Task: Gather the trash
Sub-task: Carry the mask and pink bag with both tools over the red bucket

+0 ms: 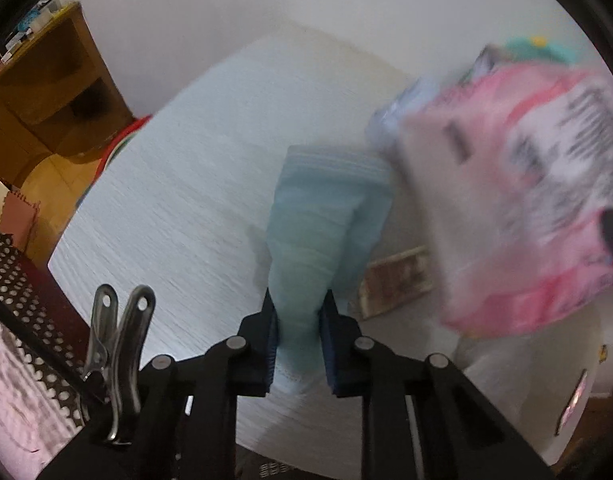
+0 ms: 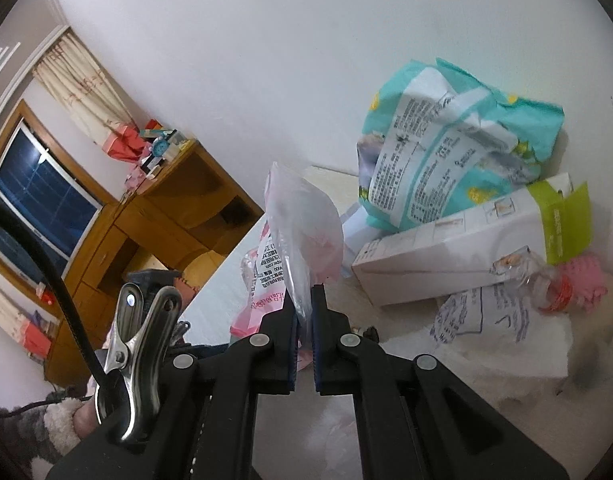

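My left gripper is shut on a light blue face mask, which stands up from between the pads over the pale table. To its right a pink and white plastic bag hangs blurred in the air. In the right wrist view my right gripper is shut on that same thin pink plastic bag, pinching its clear upper film. Beyond it on the table lie a teal package, a white and green carton, a crushed clear bottle with a red cap and a printed paper slip.
A brown wrapper lies on the table just right of the mask. White tissue lies under the slip, and a pink fuzzy thing sits by the bottle. A wooden desk stands by the wall at left, under a dark window.
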A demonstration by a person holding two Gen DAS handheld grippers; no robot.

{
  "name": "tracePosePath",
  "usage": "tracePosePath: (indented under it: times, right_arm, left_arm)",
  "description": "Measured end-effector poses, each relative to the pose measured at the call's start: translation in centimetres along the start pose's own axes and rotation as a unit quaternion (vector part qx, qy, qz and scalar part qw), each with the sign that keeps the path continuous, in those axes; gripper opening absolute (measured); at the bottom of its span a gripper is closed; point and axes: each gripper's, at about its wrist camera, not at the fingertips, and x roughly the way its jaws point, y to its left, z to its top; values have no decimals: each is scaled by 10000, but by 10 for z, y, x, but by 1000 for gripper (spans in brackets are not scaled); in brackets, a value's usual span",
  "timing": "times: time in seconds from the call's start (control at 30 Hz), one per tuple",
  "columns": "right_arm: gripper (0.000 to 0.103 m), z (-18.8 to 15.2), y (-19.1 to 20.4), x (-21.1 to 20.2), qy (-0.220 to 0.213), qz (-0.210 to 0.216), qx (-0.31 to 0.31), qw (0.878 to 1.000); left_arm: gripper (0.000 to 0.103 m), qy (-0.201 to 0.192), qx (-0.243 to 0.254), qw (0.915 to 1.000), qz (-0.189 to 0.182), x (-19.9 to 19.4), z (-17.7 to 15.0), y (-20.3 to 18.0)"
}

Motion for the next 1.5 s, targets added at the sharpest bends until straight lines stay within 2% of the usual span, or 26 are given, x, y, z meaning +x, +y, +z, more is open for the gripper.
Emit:
tracePosePath:
  times: [0.37,0.53,0.67,0.83,1.0,1.27,1.5]
  right_arm:
    - [6,-4,21,-6,-39,0,-449,9990]
    - [6,0,28,-5,-32,101,-406,9991]
    - [6,9,38,-1,-75,144,-413,9990]
    - [6,31,61,22,-95,176,-455,9988]
    - [6,54,96,53,-104,154,-584,9981]
    - [6,82,146,107,-24,49,-789,9969]
    - [6,105,175,152,77,-77,-853,9963]
  left_arm:
    - [18,-399,182,9990,123,-52,-11,-23]
    - [18,-611,125,9979,155,-86,-21,-34]
    - [18,-729,61,9972,142,-104,-20,-28]
    - [18,-840,-171,9963,101,-124,0,3]
    - [18,-907,-300,9954,45,-139,33,51]
    - [18,-899,-445,9949,-101,-138,70,110]
    - [18,-852,-591,9942,-271,-117,106,168]
